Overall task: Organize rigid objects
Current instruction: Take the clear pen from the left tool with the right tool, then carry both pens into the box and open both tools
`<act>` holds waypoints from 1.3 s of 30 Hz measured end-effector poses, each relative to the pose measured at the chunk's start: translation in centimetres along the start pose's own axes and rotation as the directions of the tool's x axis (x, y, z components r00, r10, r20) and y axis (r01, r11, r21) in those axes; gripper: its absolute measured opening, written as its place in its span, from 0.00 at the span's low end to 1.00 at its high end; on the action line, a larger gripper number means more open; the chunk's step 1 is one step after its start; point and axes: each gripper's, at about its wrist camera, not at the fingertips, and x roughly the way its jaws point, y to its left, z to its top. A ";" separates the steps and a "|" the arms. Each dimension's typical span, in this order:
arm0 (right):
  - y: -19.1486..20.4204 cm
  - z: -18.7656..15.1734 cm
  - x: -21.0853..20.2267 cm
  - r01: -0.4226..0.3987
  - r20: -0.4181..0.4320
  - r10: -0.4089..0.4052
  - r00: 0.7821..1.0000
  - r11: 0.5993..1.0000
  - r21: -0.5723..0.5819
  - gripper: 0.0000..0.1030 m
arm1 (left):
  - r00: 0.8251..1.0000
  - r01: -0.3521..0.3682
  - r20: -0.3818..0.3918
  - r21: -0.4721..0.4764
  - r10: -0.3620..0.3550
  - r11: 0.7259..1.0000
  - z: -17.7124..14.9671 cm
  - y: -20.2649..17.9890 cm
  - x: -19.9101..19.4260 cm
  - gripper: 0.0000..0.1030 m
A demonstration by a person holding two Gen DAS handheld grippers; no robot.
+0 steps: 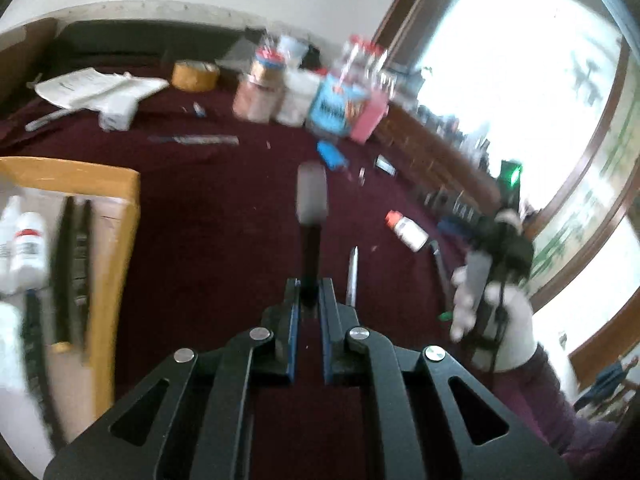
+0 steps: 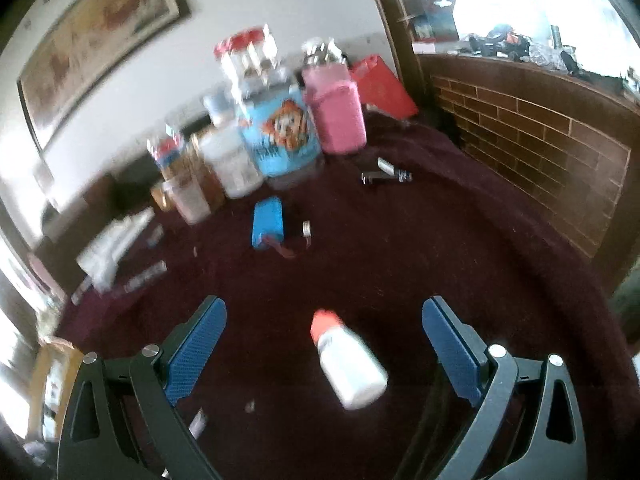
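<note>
My left gripper (image 1: 310, 288) is shut on the black shaft of a stick-like tool with a pale grey head (image 1: 312, 194). It holds the tool above the maroon cloth (image 1: 224, 216), the head pointing away from me. My right gripper (image 2: 324, 305) stands open and wide. A white bottle with an orange cap (image 2: 349, 364) lies on the cloth between its blue pads (image 2: 196, 352), apart from both. The same white bottle (image 1: 406, 230) shows at the right of the left wrist view. A silver pen (image 1: 352, 276) lies just right of the left fingers.
A cardboard box (image 1: 116, 248) at the left holds white bottles and dark tools. Jars and a blue and pink tub (image 2: 280, 136) crowd the back. A blue battery pack (image 2: 267, 222), a black tool (image 2: 384, 178) and small parts lie mid-cloth. A gloved hand (image 1: 516, 320) is at the right; a brick ledge (image 2: 540, 152) borders that side.
</note>
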 end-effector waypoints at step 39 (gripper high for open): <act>12.5 -10.3 -3.7 -0.166 -0.313 0.090 0.945 0.960 -0.225 0.07 | 0.989 -0.066 -0.135 0.022 0.068 0.998 -3.1 1.3 0.5 0.06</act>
